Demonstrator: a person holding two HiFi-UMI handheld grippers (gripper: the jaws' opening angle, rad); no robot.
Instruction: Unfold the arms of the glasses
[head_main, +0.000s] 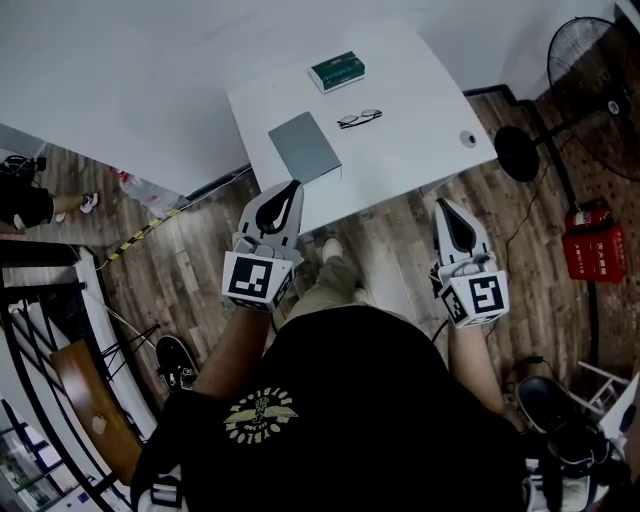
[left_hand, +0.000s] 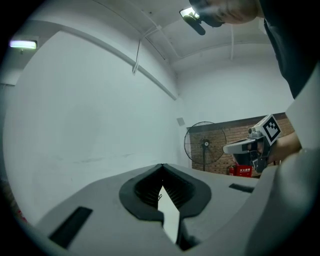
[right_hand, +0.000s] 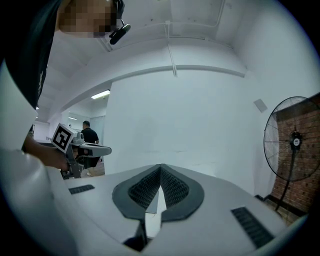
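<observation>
Two tongs closed on nothing: left tongs (head_main: 288, 195), right tongs (head_main: 447, 212), well short of counter (head_main: 420, 90); glasses (head_main: 359, 119) ahead between them, long axis crosswise, slightly nearer left

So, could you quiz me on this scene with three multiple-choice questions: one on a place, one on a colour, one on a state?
1. Where do the glasses lie?
A. on the white table
B. on the floor
C. on a shelf

2. What colour is the box at the table's far edge?
A. yellow
B. green
C. blue

3. How do the jaws of the left gripper and right gripper stand?
A. wide apart
B. closed on the glasses
C. closed, empty

Answers:
1 A, the head view shows them on the tabletop.
2 B, its lid is plainly green.
3 C, each gripper view shows the tips meeting with nothing between them.
</observation>
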